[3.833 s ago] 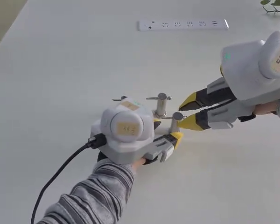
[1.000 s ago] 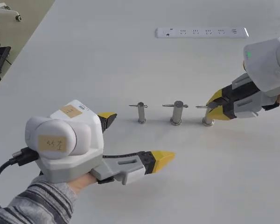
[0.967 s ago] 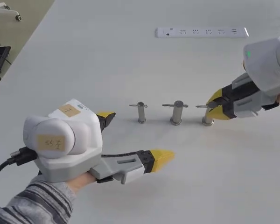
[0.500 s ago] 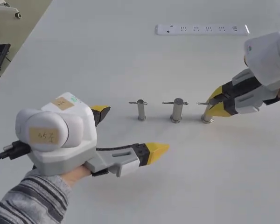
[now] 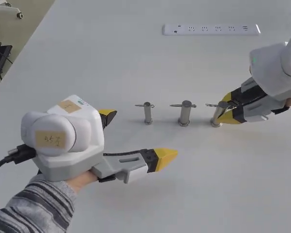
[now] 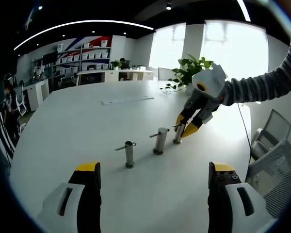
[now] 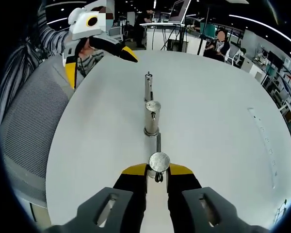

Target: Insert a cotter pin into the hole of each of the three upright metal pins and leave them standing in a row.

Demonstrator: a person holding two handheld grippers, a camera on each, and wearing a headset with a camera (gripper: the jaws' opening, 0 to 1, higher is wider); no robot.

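Three upright metal pins stand in a row, each with a cotter pin through its top: left pin (image 5: 148,113) (image 6: 129,154), middle pin (image 5: 185,112) (image 6: 160,141) (image 7: 152,118), right pin (image 5: 217,115) (image 7: 159,161). My right gripper (image 5: 225,108) (image 7: 158,173) is at the right pin. Its yellow jaws press the sides of the pin's head, and the cotter pin's loop (image 7: 157,177) lies between them. My left gripper (image 5: 136,137) (image 6: 153,167) is open and holds nothing. It sits in front of the row and to its left.
A white power strip (image 5: 211,29) (image 6: 126,100) lies at the far side of the white table (image 5: 136,63). A potted plant (image 6: 191,73) and chairs (image 6: 269,145) stand beyond the table's edge. The table's left edge (image 5: 19,53) drops to the floor.
Since 3.8 s ago my left gripper has pulled back from the pins to the front left and opened. Over the last second my right gripper has stayed on the right pin.
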